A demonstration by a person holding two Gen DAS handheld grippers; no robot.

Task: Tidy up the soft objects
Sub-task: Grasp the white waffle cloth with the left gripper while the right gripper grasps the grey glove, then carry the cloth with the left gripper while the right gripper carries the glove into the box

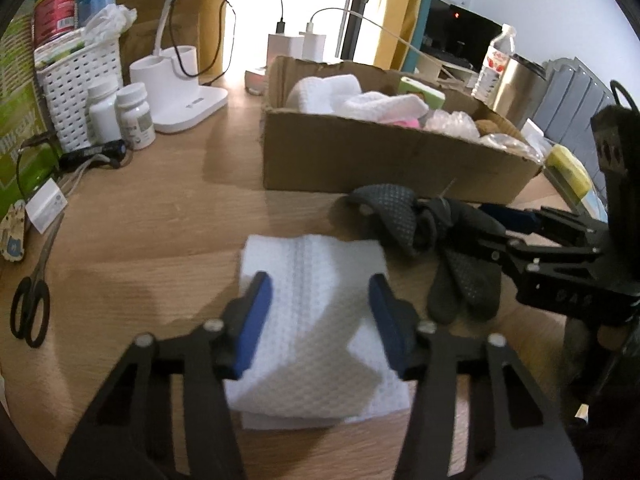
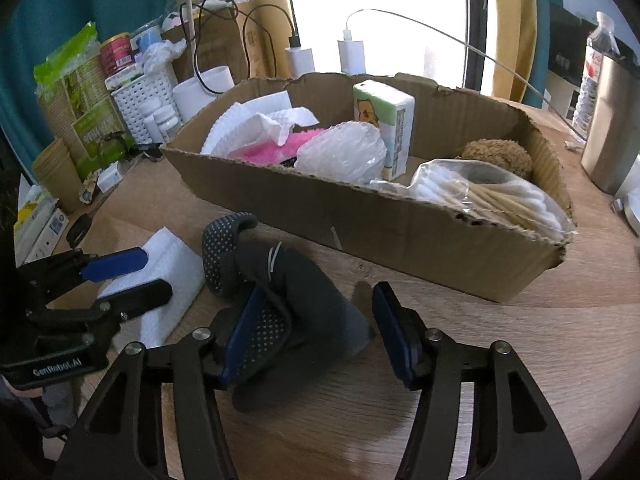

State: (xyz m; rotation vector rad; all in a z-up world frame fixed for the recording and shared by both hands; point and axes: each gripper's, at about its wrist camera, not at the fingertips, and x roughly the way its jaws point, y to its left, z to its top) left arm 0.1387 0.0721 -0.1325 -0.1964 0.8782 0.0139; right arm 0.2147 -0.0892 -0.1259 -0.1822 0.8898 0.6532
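Both my fingers wide open, before the cardboard box (image 2: 360,216).
My left fingers (image 1: 320,320) straddle the white cloth (image 1: 316,344); my right fingers (image 2: 316,332) straddle the dark gloves (image 2: 288,280), gripping nothing.

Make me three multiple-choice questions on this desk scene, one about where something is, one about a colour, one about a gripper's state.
1. Where does the folded white cloth lie?
A. inside the cardboard box
B. on the wooden table, in front of the box
C. in the white basket

2. What colour is the dotted glove?
A. dark grey
B. pink
C. yellow

3. How does the left hand-held gripper stand?
A. shut on the scissors
B. shut on the glove
C. open, one finger on each side of the white cloth

Answers:
1 B, the cloth rests on the table, nearer than the cardboard box.
2 A, the glove is dark grey with pale dots, under the right hand-held gripper.
3 C, its blue pads are spread apart over the cloth.
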